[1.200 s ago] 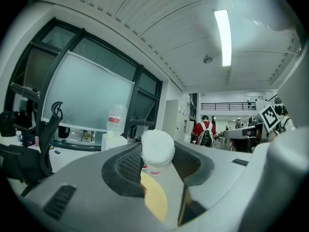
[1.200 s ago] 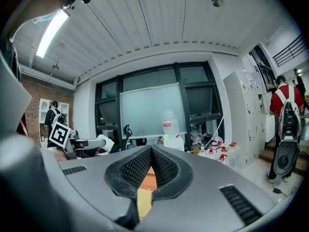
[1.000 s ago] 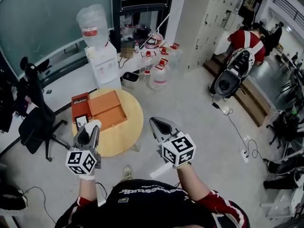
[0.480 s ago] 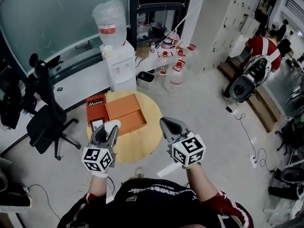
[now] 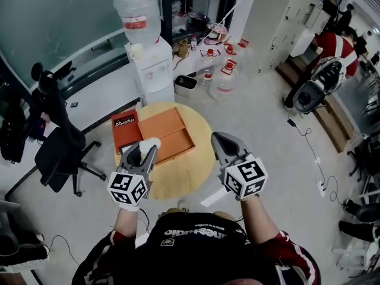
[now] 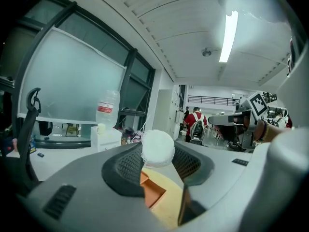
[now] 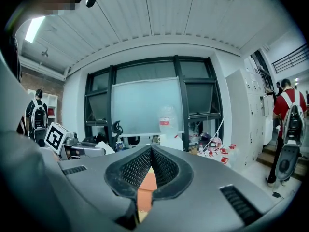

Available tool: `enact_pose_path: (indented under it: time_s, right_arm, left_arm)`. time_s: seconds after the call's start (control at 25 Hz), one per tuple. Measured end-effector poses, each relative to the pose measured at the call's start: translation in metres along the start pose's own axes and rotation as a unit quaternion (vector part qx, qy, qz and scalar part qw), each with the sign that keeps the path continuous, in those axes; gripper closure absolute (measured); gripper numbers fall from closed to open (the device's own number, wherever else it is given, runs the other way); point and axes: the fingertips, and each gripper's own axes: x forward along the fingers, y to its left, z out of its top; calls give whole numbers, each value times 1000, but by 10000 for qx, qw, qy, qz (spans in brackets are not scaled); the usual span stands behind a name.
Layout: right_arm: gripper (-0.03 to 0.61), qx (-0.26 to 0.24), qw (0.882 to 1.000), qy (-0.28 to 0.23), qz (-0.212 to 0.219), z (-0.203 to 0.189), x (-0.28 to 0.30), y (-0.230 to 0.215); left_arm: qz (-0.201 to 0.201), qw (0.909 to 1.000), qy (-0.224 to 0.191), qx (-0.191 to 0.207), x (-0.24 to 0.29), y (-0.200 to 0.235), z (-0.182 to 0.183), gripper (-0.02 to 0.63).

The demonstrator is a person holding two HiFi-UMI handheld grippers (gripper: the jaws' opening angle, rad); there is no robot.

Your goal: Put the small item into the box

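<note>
An open orange box (image 5: 169, 132) lies on a round wooden table (image 5: 191, 172), with its dark red printed lid (image 5: 126, 128) beside it on the left. My left gripper (image 5: 147, 147) is over the table's near left part, shut on a small white ball-like item (image 5: 149, 142). In the left gripper view the white item (image 6: 158, 148) sits between the mesh pads, with the orange box (image 6: 153, 192) below and beyond. My right gripper (image 5: 217, 138) hangs over the table's near right edge, shut with nothing in it; its tips (image 7: 151, 149) meet.
A white water dispenser (image 5: 148, 64) stands behind the table, with water jugs (image 5: 224, 79) on the floor to its right. A black office chair (image 5: 56, 150) is at the left. A person in red (image 5: 338, 43) stands far right near a cable (image 5: 309, 153).
Both grippers have come forward toward the table, which now lies right under them. The white item stays held in the left gripper; the right stays shut.
</note>
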Motion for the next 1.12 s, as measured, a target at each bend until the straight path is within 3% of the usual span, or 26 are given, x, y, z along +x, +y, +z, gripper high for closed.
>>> enact_pose_path:
  time_s: [0.56,0.8,1.12]
  right_arm:
    - [552,140,9996,148,-187,-19,11,4]
    - [551,172,9997,130,-84,-21,14,5]
    - [552,222,9997,117,-19,-29,15,1]
  left_arm:
    - [8,9997,70,-225,8,33,-27,433]
    - [138,9997,-20,-193,6,36,-28,431]
    - [153,9996,191,120,23,47,-42,433]
